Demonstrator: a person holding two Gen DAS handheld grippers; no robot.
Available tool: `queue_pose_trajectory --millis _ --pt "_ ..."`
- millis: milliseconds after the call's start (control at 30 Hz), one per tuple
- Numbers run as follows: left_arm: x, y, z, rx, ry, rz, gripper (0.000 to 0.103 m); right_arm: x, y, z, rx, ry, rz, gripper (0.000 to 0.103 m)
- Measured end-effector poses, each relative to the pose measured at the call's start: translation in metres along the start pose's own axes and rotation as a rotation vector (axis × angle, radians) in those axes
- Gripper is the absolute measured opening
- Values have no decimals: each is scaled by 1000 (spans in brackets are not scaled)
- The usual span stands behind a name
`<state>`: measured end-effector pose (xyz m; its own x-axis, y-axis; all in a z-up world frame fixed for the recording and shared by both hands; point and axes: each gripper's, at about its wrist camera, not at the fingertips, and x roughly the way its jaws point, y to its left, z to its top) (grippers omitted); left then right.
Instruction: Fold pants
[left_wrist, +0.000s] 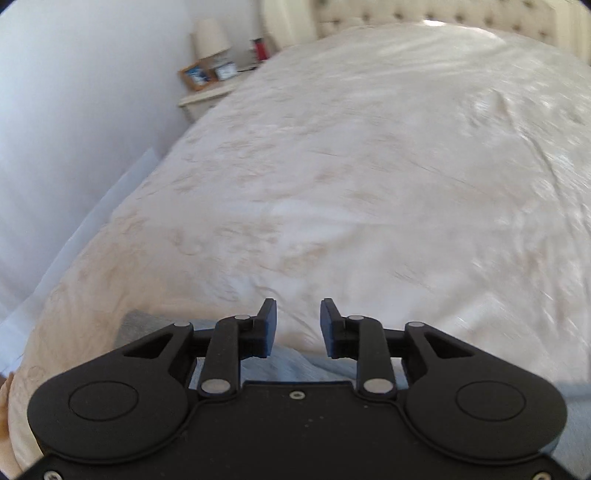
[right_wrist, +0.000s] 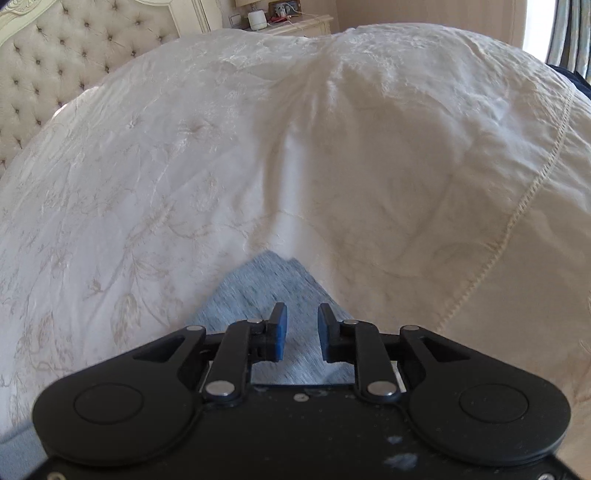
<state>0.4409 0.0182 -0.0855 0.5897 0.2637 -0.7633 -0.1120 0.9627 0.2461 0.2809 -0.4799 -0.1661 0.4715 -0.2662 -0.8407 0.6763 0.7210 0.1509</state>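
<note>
The pants (right_wrist: 264, 284) are light blue-grey heathered fabric lying on a cream embroidered bedspread (right_wrist: 147, 166). In the right wrist view a pointed corner of them sticks out ahead of my right gripper (right_wrist: 299, 330), which is open and empty above the cloth. In the left wrist view the pants (left_wrist: 295, 363) show only as a pale blue strip under and behind my left gripper (left_wrist: 298, 326), which is open and empty. Most of the pants are hidden by the gripper bodies.
The bedspread (left_wrist: 369, 166) fills both views. A tufted headboard (right_wrist: 74, 48) stands at the far end. A nightstand (left_wrist: 207, 98) with a lamp and picture frames is at the left bed side, another nightstand (right_wrist: 295, 24) on the other side.
</note>
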Motion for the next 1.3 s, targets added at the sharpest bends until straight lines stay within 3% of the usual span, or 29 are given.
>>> queue_pose_trajectory --millis 133,300,400,533,733,900,1033,1300 --pt "-22 -70 -39 158 69 -189 40 5 -18 -25 5 59 -5 21" --pt "-20 -141 -73 343 111 -272 40 10 -22 -35 -46 79 10 21" --pt "-3 -163 -73 362 132 -222 40 15 -17 -34 -103 92 39 21" --pt "27 -168 -61 290 203 -158 41 31 -3 -23 -151 107 46 21" --pt "42 -175 -57 285 244 -102 41 26 13 -4 -233 29 185 20" --pt "33 -186 -66 340 210 -54 41 21 -22 -6 -151 74 126 21" --pt "32 -185 -65 336 212 -50 40 25 -52 -15 -107 108 120 23" --pt "36 -181 -57 314 250 -67 41 47 -53 1 -109 61 168 25"
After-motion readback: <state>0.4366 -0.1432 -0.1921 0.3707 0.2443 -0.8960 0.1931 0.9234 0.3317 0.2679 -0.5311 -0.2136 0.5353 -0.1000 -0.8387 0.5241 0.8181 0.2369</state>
